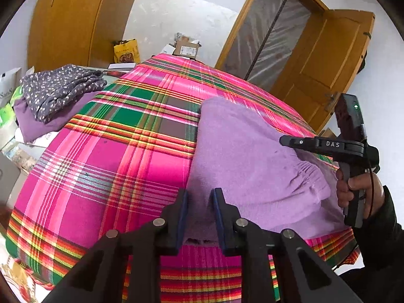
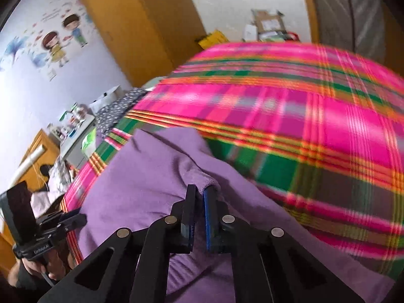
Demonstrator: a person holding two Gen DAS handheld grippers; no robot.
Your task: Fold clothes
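A lilac garment (image 1: 255,161) lies on the bed, on top of a bright plaid cover (image 1: 121,156) in pink, green, red and yellow. The cloth is soft and a little fuzzy, like fleece or towelling. It is one plain colour, without any print. Near its right end, in the left wrist view, there is a gathered band with small pleats, like an elastic waist. The garment is folded over itself into a broad, thick shape, and its far edge makes a straight line across the plaid.

The left gripper (image 1: 200,217) is at the near edge of the garment. Its two fingers stand apart, with the lilac cloth between them, and they do not press it. The right gripper (image 2: 199,214) has its fingers almost together, and a small ridge of the garment (image 2: 151,189) is pinched between the pads and lifted a little. A hand (image 1: 353,189) in a dark sleeve holds the handle of this right tool.

At the far left corner of the bed lies a pile of other clothes (image 1: 58,93): a dark grey piece with small white flowers, on top of a purple one. Behind the bed there are a wooden door (image 1: 325,63) and a cardboard box (image 1: 186,48).
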